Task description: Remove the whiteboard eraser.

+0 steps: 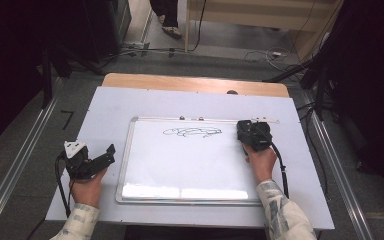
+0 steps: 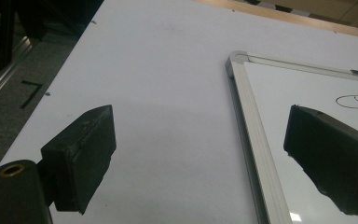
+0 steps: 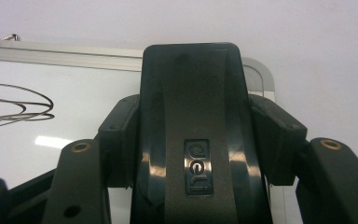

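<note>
Right gripper (image 1: 250,131) at the whiteboard's (image 1: 190,165) two o'clock corner, jaws clenched on a black eraser (image 3: 191,140), pads pressing both of its sides, eraser lying on the board just past the scribble (image 1: 192,132), toward three o'clock

Left gripper (image 1: 102,159) at nine o'clock of the board, over the white table cover (image 2: 158,70), jaws spread wide, nothing between them; one pad above the bare cover, the other above the board's near edge, frame (image 2: 254,140) running between the two
</note>
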The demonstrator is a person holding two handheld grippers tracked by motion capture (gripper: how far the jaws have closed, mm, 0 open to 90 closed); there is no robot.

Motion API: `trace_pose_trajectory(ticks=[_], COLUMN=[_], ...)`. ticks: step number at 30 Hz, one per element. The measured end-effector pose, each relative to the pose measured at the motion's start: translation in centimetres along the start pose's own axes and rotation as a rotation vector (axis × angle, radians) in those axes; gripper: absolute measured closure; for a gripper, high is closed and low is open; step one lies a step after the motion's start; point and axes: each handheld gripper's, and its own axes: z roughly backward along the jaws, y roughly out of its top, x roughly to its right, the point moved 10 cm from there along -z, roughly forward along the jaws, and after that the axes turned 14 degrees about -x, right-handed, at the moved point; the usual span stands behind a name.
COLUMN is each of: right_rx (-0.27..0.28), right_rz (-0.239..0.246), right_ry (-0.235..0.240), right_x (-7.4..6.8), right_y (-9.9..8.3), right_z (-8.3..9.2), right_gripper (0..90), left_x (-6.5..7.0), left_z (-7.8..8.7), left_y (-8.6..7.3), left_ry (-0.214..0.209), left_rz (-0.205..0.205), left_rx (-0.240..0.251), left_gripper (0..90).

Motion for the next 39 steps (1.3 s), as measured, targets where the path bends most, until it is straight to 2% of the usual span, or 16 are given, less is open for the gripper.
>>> trace_pose_trajectory(ticks=[27, 30, 31, 33, 39], right_rx=[-0.010, 0.000, 0.023, 0.034, 0.041], right_rz=[0.013, 0.015, 0.015, 0.018, 0.024], right_ry=[-0.017, -0.016, -0.013, -0.009, 0.004], right_x=[-0.2, -0.2, -0.3, -0.3, -0.6], right_y=[-0.2, -0.1, 0.2, 0.4, 0.4], right_z=[0.3, 0.5, 1.1, 1.6, 2.2], right_gripper=[38.7, 38.6, 38.6, 38.6, 38.6], left_x=[0.0, 0.0, 0.0, 0.0, 0.0], left_z=[0.0, 0.0, 0.0, 0.0, 0.1], left_y=[0.0, 0.1, 0.1, 0.1, 0.0], left_ry=[-0.003, -0.002, -0.002, -0.002, 0.000], left_rz=[-0.002, 0.000, 0.000, 0.000, -0.002], left_rx=[0.003, 0.005, 0.005, 0.005, 0.004], left_gripper=[9.7, 9.7, 9.7, 9.7, 9.7])
